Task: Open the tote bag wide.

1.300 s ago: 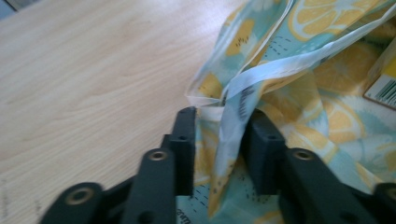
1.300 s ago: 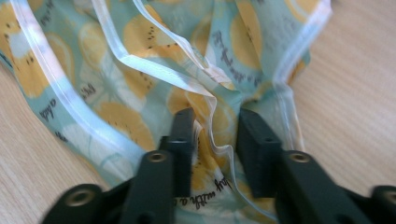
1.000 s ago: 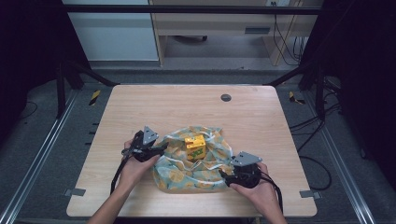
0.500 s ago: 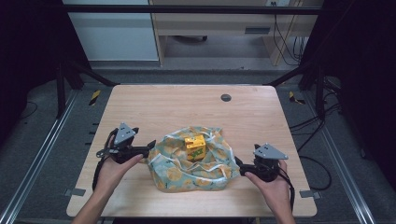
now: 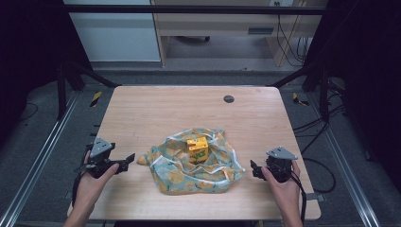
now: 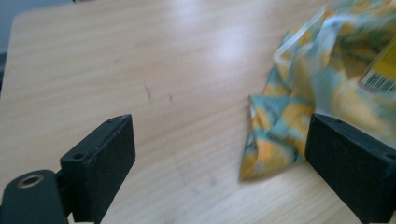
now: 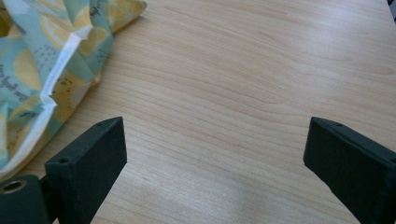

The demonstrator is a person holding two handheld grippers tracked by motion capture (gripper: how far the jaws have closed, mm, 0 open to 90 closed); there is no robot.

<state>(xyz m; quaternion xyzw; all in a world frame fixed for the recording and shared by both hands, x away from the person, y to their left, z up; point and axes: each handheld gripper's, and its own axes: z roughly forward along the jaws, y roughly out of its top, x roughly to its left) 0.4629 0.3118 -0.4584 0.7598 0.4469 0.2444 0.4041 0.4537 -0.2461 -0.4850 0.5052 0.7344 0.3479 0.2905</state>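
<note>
cloth (image 5: 196, 163): crumpled near the table's (image 5: 156, 109) front edge, midway between its sides, yellow box (image 5: 197, 149) standing on it | my left claw (image 5: 128, 158): jaws just opening, wide, empty, beside cloth's left corner | my right claw (image 5: 254, 170): jaws just opening, wide, empty, near cloth's right edge

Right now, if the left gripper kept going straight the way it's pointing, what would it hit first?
Probably the near corner of the patterned cloth, just ahead of the open left gripper and toward one jaw. The yellow box sits farther on.
</note>
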